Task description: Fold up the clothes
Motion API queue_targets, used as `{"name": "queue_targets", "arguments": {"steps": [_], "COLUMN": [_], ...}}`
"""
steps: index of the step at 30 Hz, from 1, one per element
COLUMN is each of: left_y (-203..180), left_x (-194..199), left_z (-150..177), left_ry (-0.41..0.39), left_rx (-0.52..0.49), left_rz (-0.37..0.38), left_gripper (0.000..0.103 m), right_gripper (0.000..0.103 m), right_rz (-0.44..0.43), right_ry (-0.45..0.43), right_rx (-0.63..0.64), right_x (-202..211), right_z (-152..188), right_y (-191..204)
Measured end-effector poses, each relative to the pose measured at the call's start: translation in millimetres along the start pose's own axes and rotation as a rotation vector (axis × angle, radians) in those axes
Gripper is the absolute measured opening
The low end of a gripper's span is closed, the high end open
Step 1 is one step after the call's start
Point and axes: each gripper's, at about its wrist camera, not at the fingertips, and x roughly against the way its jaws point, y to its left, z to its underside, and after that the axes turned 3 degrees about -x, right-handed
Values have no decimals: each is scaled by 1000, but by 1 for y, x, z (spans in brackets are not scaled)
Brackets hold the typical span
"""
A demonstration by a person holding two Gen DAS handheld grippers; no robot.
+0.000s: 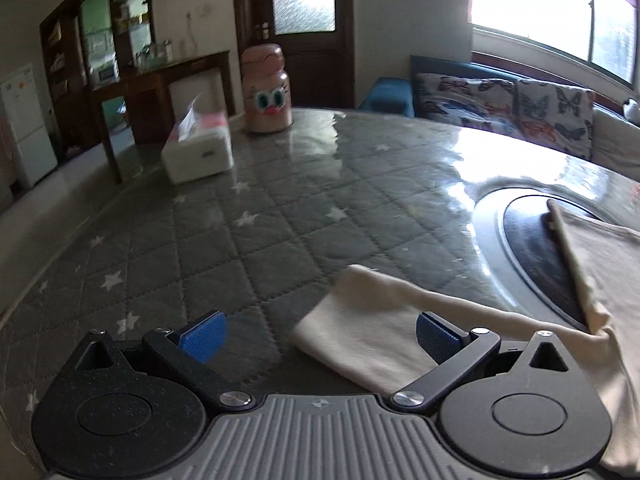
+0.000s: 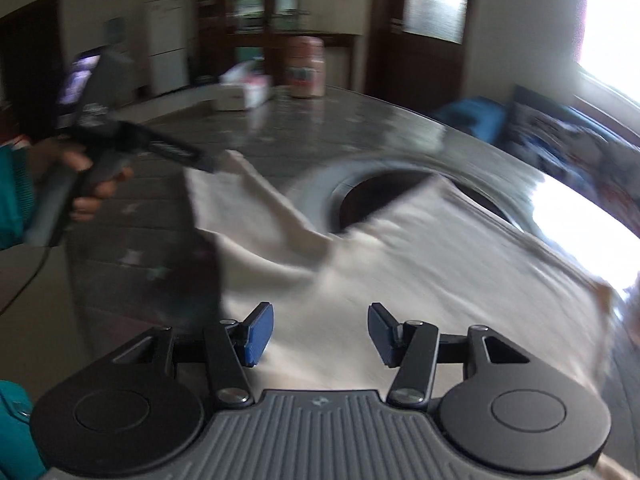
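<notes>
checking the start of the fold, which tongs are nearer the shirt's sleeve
Left. The left tongs hang open right over the cream sleeve, its cuff between the pads. The right tongs are open over the shirt body, back from that sleeve.

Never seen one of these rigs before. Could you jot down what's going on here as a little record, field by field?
garment: cream shirt, lying spread on the table, one sleeve stretched out to the side
table: grey quilted cover with stars, a dark round inset partly under the shirt
left gripper: open, at the sleeve end, nothing held
right gripper: open, over the shirt body, nothing held
also on the table: tissue box, pink jar with cartoon eyes
fold: not yet begun
</notes>
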Motion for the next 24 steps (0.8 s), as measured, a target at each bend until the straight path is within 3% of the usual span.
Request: {"name": "queue_targets", "arguments": {"steps": [2, 6, 8, 11, 13, 16, 24], "left_y": [4, 9, 9, 10, 11, 10, 8], "left_x": [-6, -15, -16, -16, -16, -14, -13], "left_z": [0, 3, 4, 4, 1, -4, -12], "left_ry": [19, 41, 38, 21, 20, 2, -38], "left_rx": [16, 29, 29, 29, 36, 25, -18], "left_rz": [13, 47, 48, 47, 46, 23, -48], "left_gripper": [99, 79, 75, 56, 31, 11, 7], "right_gripper": [52, 45, 41, 31, 16, 5, 3], "right_rz": [-33, -60, -72, -75, -80, -84, -135], "right_ry": [4, 25, 43, 54, 66, 81, 93], "right_rx": [46, 106, 109, 105, 102, 108, 141], "right_x": [-10, -26, -35, -41, -45, -48, -49], "right_z": [-7, -11, -13, -13, -13, -12, -11], "right_y": [13, 30, 35, 37, 37, 39, 49]}}
